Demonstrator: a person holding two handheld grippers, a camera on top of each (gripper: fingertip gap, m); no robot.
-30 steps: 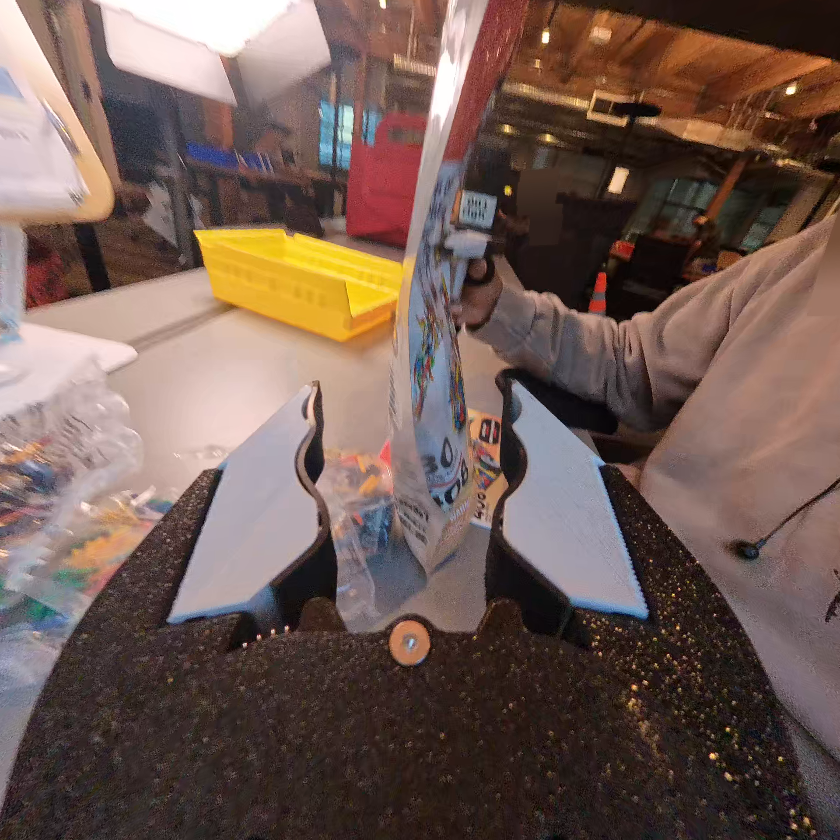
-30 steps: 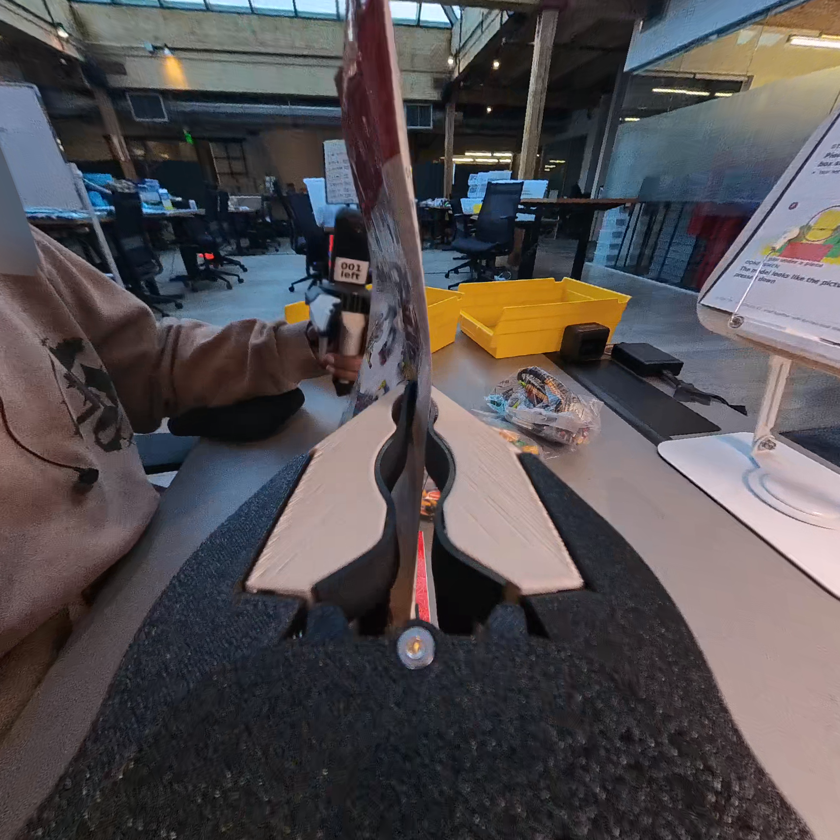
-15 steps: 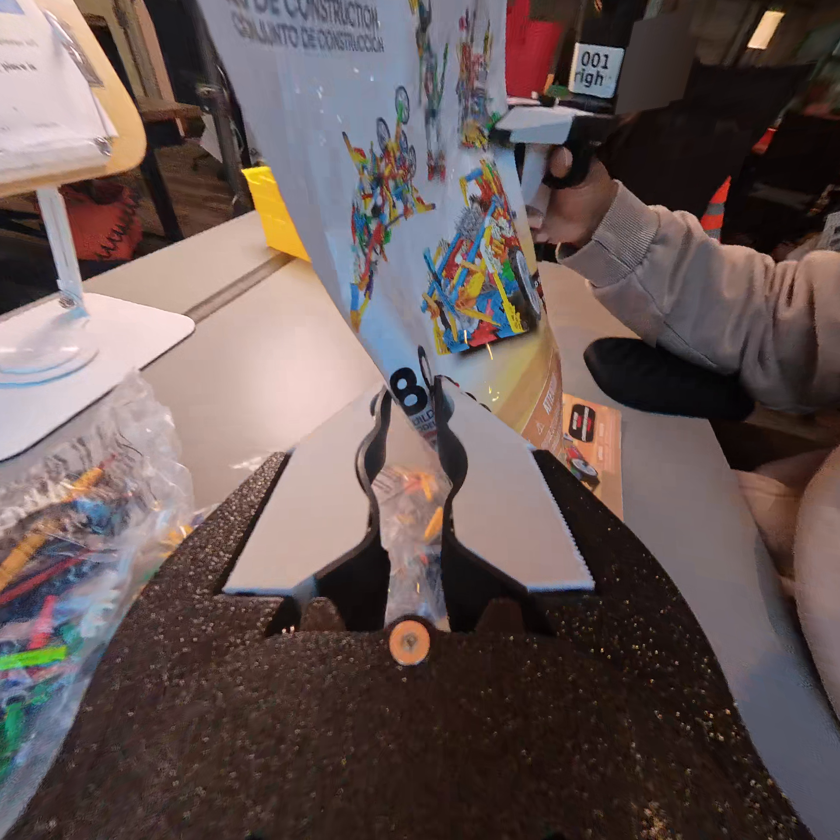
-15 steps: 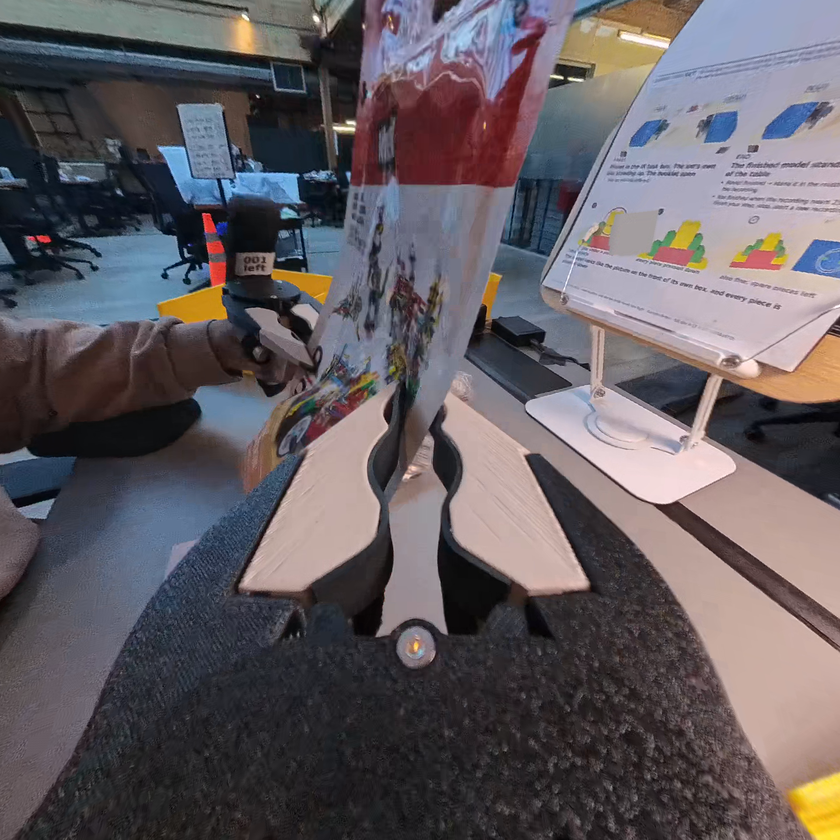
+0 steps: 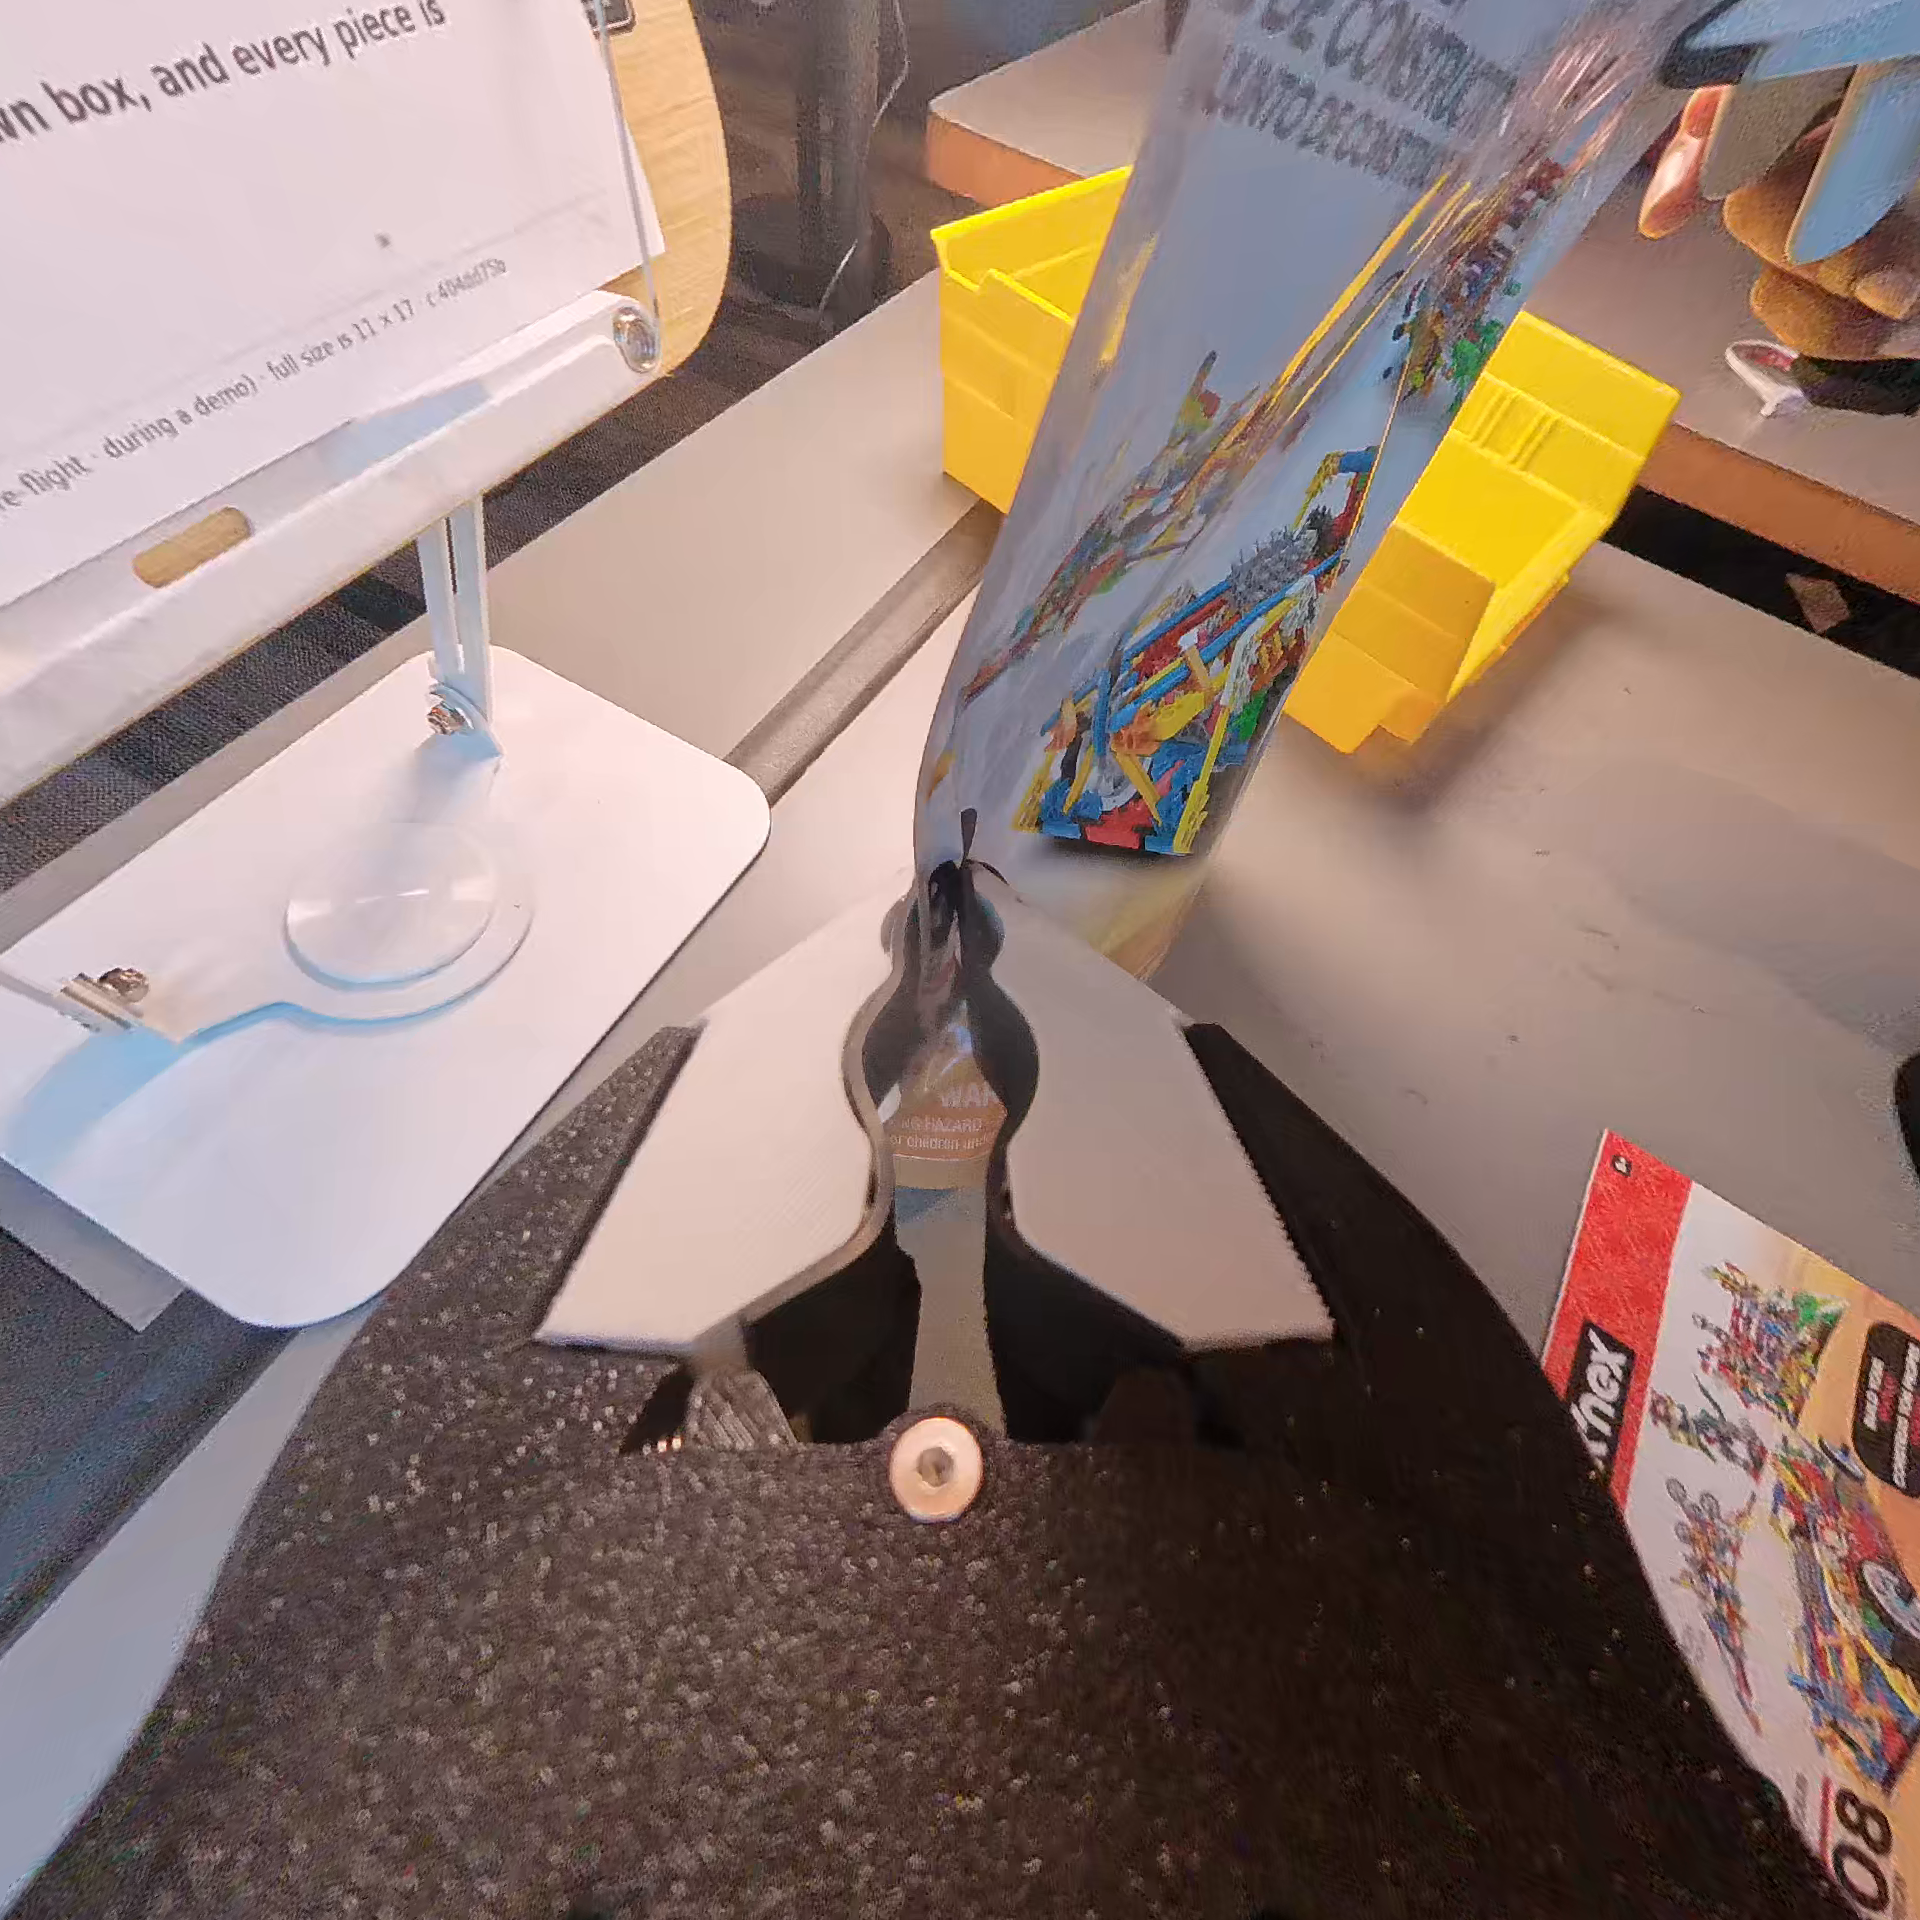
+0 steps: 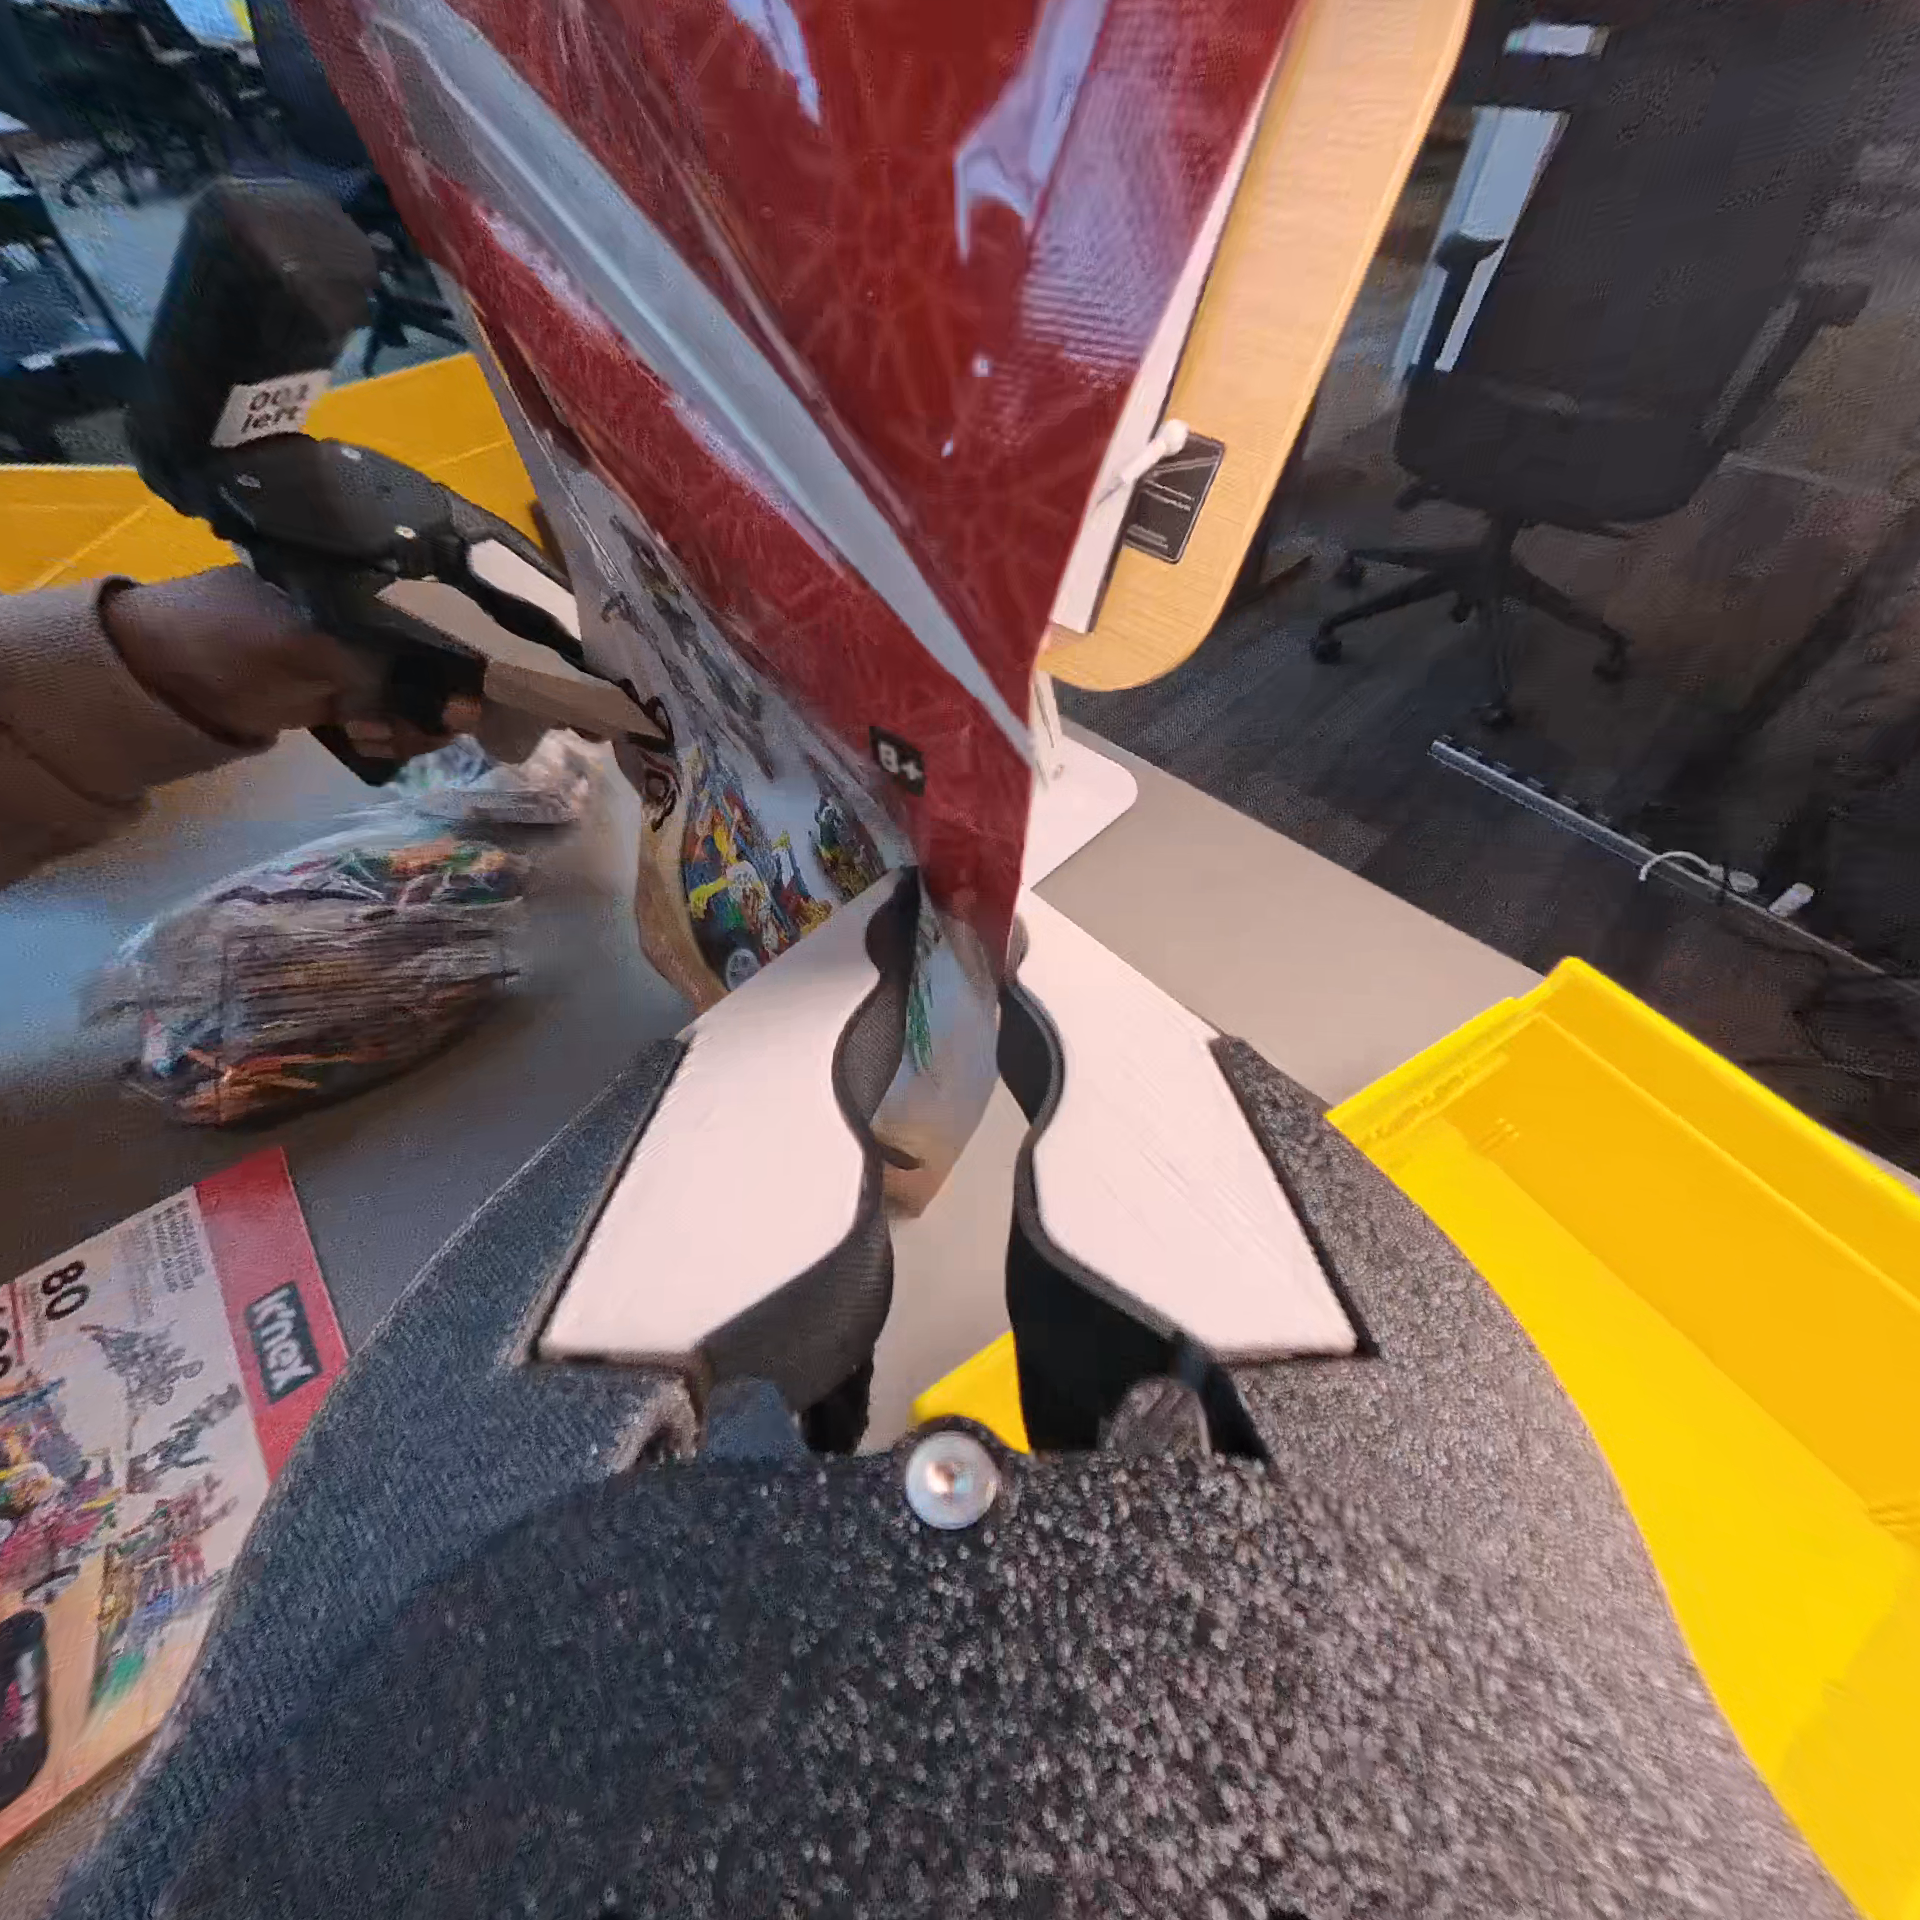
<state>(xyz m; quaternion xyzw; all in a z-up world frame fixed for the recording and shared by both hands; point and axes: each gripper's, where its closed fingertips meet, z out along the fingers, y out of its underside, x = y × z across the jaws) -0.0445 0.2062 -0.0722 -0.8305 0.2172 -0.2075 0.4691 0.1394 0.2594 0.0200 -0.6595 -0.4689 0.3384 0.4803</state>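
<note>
Pinching left claw (left wrist view): the left gripper [image 5: 951, 904] is clamping its two white fingers tight on the lower corner of a glossy printed plastic bag with a red top [image 5: 1226, 520]; no gap is showing at the tips.
Bag position (left wrist view): the bag is hanging off the grey tabletop [image 5: 1558, 883], stretching up and to the right out of the picture and passing in front of a yellow plastic bin [image 5: 1475, 540].
Bag shape (left wrist view): it is hanging flat and slack, so it is probably holding little or nothing.
Surroundings (left wrist view): a printed sheet on a white metal stand [image 5: 416, 935] is standing to the left, and a colourful printed booklet with a red stripe [image 5: 1766, 1455] is lying flat on the table to the right.
Right claw (right wrist view): the right gripper [image 6: 961, 914] is closing its fingertips on the bag's lower edge; the red panel is rising steeply above the fingers and filling the upper middle of the view.
Other claw (right wrist view): the left gripper is biting the bag's pictured side from the left, so both are holding the bag in the air between them.
Lying outside the bag (right wrist view): a clear plastic pouch of coloured building pieces [image 6: 322, 956] is resting on the table under the left gripper, and the booklet is lying near it.
Beside the right claw (right wrist view): a second yellow plastic bin [image 6: 1610, 1299] is sitting just below and to the right, looking empty in the part that is showing.
</note>
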